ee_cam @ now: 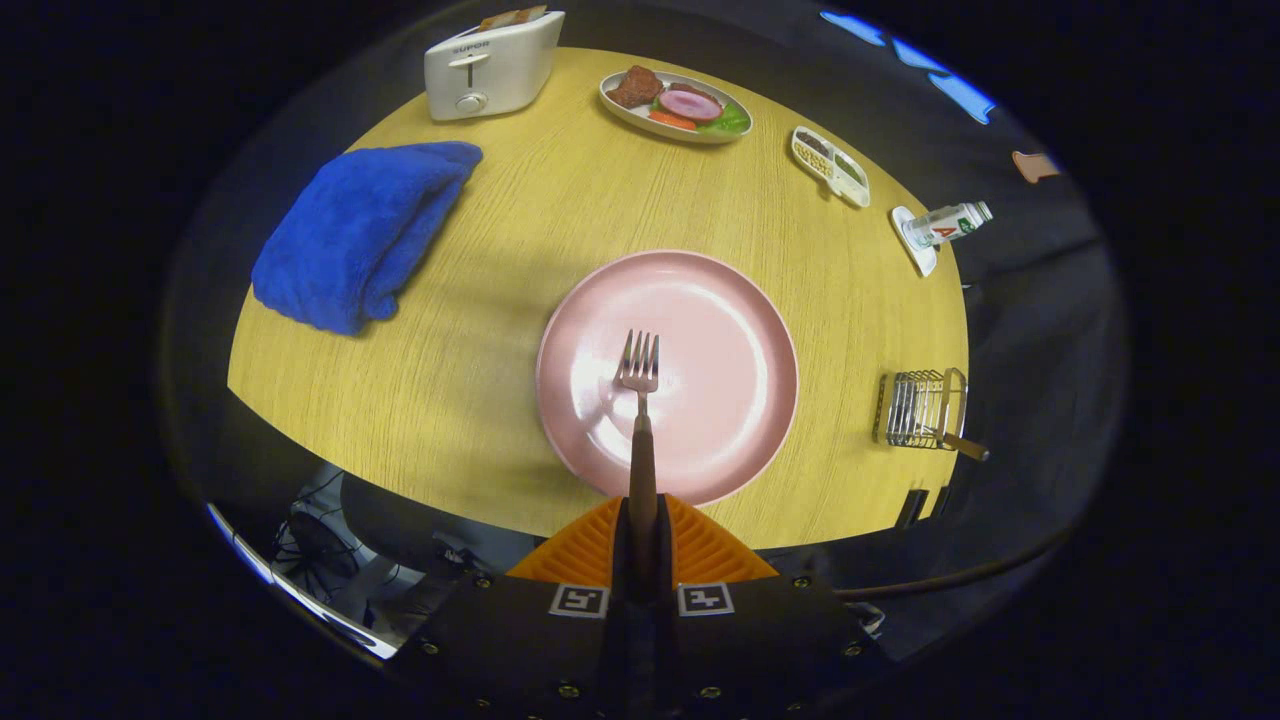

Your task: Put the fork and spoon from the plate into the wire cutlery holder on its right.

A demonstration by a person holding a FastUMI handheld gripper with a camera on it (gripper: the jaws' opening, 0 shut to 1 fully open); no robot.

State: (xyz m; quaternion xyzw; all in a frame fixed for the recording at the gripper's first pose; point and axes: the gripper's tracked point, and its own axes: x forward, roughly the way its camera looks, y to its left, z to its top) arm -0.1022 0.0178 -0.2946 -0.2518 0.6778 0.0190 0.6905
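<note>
At the near edge of the round wooden table (520,230), the gripper (642,520) is clenching the fork (640,400) by its brown handle, both fingers pressing on it from either side, with the handle running straight ahead from between them. The fork's metal tines are pointing away from the fingers and showing over the middle of the pink plate (720,330); whether they are touching the plate cannot be told. The plate is sitting just beyond the fingertips, near the table's near edge and roughly midway across it. At the table's right edge, well apart from the plate, the wire cutlery holder (920,408) is standing with a brown-handled utensil (962,445) sticking out of it toward the near side; its working end is hidden among the wires, so which utensil it is cannot be told. At the left edge, a folded blue towel (360,230) is lying flat. Farther along the right edge, a small bottle (948,222) is standing on a white coaster (915,250), and beyond it a divided white dish (832,166) is holding small dark and pale bits. At the far edge, an oval platter of food (676,104) is resting near the middle, and a white toaster (490,66) with bread in its slots is standing at the far left.
</note>
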